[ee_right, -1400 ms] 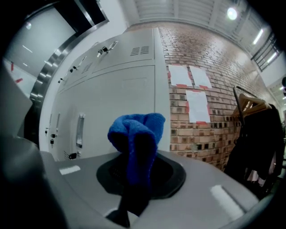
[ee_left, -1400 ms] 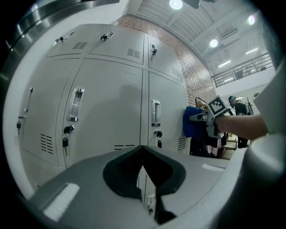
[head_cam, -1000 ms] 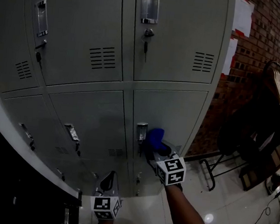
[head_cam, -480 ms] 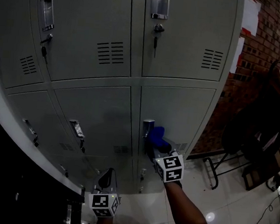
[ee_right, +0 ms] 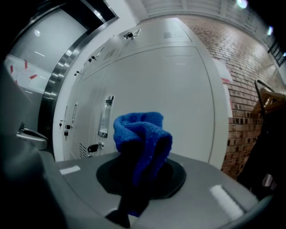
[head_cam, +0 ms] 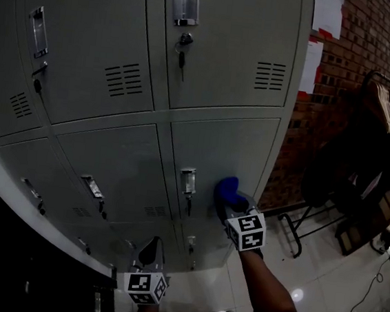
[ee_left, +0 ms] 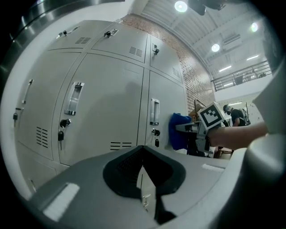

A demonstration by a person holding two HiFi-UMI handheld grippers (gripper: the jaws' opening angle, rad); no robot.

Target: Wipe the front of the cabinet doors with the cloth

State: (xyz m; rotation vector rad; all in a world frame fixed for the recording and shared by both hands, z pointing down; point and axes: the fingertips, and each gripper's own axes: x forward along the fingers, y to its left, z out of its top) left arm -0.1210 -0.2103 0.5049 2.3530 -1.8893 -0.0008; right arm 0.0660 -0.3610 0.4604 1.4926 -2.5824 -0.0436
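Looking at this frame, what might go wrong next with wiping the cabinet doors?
1. The blue cloth sits bunched up in the right gripper, so probably only a small patch meets the door, and parts may stay unwiped.
2. The handle sticks out just left of the cloth; a sideways stroke might snag there and pull the cloth loose.

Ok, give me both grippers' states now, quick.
Left gripper: closed, holding nothing.
Right gripper: closed on the blue cloth.
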